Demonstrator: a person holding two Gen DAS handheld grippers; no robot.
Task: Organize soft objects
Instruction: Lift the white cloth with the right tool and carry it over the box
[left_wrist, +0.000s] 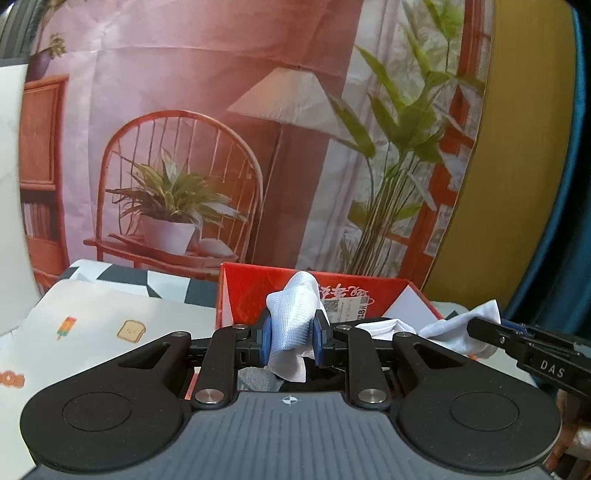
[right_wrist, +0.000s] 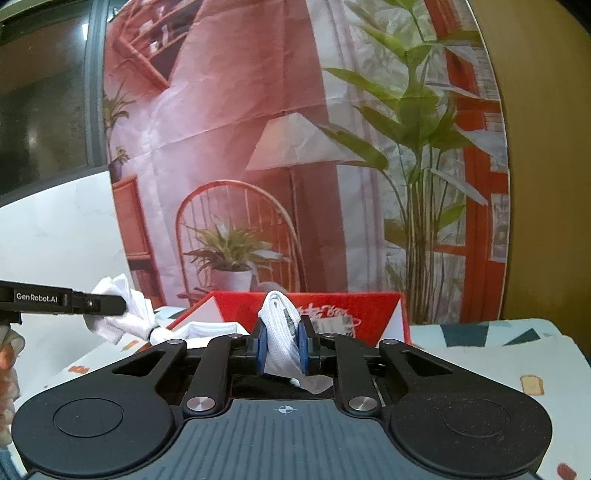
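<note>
Behind the patterned tablecloth (left_wrist: 92, 314) stands an open red box (left_wrist: 251, 291), and just in front of it a white sock (left_wrist: 293, 317) is stretched between the two tools: the left gripper (left_wrist: 293, 338) is clamped on one end and the right gripper (right_wrist: 282, 347) pinches the other. To do this step well, I judge both hands should keep even tension and move together over the box before lowering. The sock's long axis runs roughly level from gripper to gripper, with each pinched end sticking up and loose folds hanging below.
</note>
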